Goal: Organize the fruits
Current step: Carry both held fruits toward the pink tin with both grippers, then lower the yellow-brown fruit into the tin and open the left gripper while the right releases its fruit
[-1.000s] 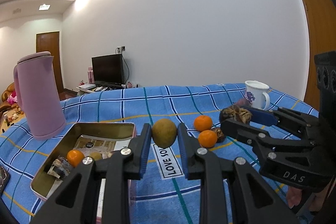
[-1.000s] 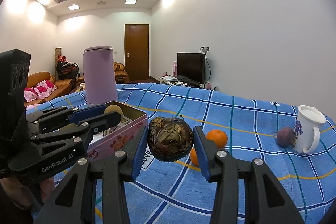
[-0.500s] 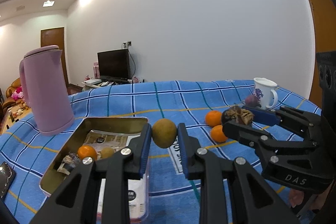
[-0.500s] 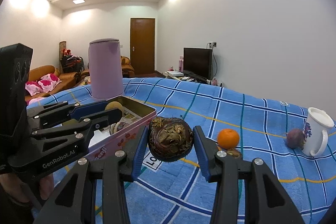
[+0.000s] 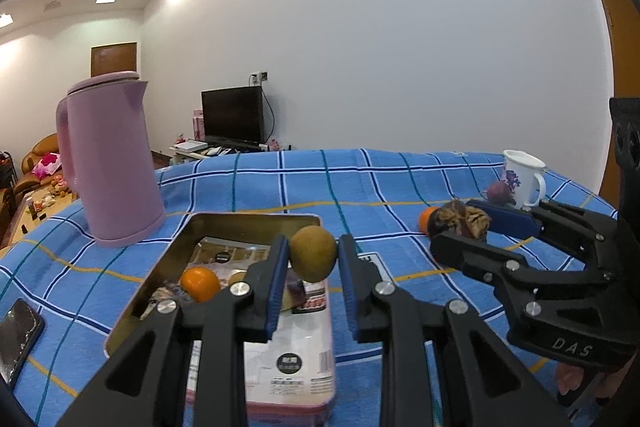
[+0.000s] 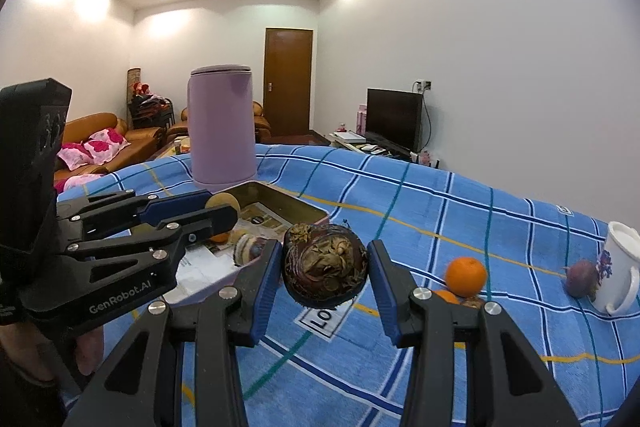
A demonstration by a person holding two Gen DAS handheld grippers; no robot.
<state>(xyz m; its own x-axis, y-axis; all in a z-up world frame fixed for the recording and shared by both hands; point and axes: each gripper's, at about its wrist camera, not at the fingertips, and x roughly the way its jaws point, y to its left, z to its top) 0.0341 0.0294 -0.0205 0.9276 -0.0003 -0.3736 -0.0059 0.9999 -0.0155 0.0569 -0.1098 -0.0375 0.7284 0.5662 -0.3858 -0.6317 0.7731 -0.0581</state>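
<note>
My left gripper [image 5: 313,259] is shut on a yellow-green round fruit [image 5: 313,253] and holds it above the right rim of an open metal tin [image 5: 180,239]. The tin holds an orange [image 5: 200,283] and some packets. My right gripper [image 6: 324,269] is shut on a dark purple wrinkled fruit [image 6: 325,269] and holds it above the blue checked cloth, right of the tin [image 6: 296,205]. Two oranges [image 6: 466,276] lie on the cloth to the right. A small purple fruit [image 6: 580,277] lies beside a white mug [image 6: 618,267].
A tall pink kettle [image 5: 110,159] stands behind the tin at the left. A black phone [image 5: 16,331] lies at the cloth's left edge. A TV and sofas stand beyond the table. The right gripper shows in the left wrist view [image 5: 460,227].
Both grippers have moved left toward the tin with their fruits held. The left gripper's fruit is now over the tin's right rim.
</note>
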